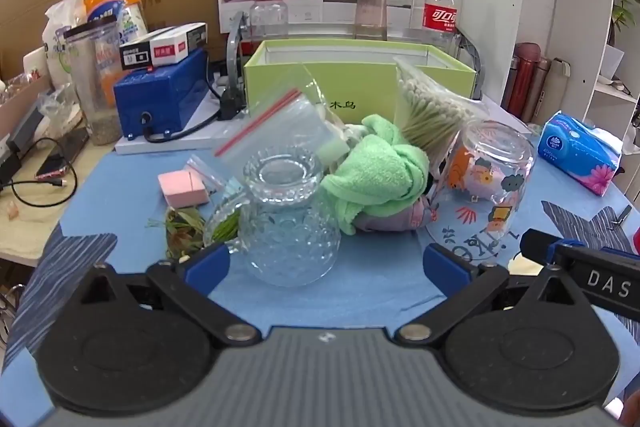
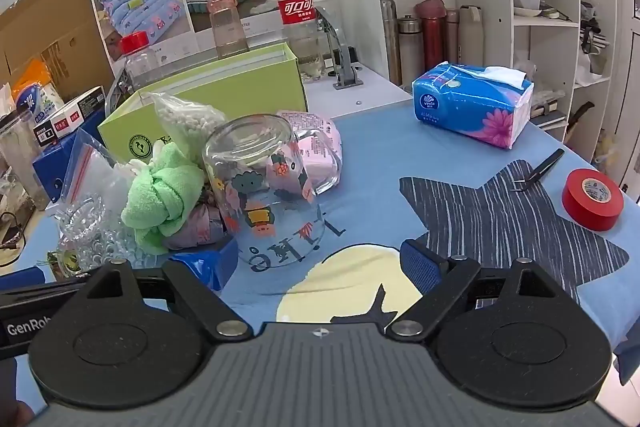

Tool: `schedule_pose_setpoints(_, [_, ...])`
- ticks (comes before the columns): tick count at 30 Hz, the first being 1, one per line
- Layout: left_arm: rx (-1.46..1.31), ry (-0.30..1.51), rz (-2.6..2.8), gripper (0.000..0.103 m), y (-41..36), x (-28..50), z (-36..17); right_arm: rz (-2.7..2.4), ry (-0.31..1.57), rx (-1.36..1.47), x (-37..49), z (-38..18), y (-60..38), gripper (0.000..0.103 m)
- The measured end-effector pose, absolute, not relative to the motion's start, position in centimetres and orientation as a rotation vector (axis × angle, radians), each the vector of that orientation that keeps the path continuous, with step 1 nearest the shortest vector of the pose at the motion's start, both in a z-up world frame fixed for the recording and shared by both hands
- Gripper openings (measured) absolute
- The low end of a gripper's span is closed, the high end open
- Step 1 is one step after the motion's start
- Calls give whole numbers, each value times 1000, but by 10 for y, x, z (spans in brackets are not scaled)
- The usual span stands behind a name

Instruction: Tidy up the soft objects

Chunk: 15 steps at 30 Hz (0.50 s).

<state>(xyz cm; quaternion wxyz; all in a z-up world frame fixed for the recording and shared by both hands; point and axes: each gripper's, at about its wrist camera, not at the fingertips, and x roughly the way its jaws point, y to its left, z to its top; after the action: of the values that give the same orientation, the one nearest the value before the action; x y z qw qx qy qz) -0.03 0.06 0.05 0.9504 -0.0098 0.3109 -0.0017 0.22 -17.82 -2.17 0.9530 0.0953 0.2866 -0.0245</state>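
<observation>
Nearest to the cameras, both tools are empty: the left gripper (image 1: pixel 326 263) has its jaws spread wide with only the cloth between them, and the right gripper (image 2: pixel 316 267) is also spread and holds nothing, so I judge that the sorting has not really begun. Just in front of the left one stands a cut-glass mug (image 1: pixel 286 227), and in front of the right one a printed glass (image 2: pixel 264 195) stands upside down on the blue tablecloth (image 2: pixel 380 155). Between and behind these two hard things lies the soft pile: a knotted green towel (image 1: pixel 376 171) rests on a pale purple folded cloth (image 1: pixel 392 219), touching both glasses. To the left a pink sponge (image 1: pixel 182 189) lies alone beside an empty zip bag (image 1: pixel 276 131), and behind the printed glass I see a pink soft pack (image 2: pixel 316 147). A bag of cotton swabs (image 1: pixel 432 111) leans against the green box (image 1: pixel 320 83), which is open and looks like the likely place for the soft things; its inside cannot be seen well. A tissue pack (image 2: pixel 472 103) lies well apart to the right. So all soft objects are still to be gathered.
</observation>
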Motion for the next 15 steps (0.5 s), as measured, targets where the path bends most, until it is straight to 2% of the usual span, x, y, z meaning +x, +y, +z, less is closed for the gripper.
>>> schedule_pose_setpoints(15, [-67, 651, 19, 103, 6, 4, -1, -52, 597, 197, -1, -22, -180, 75])
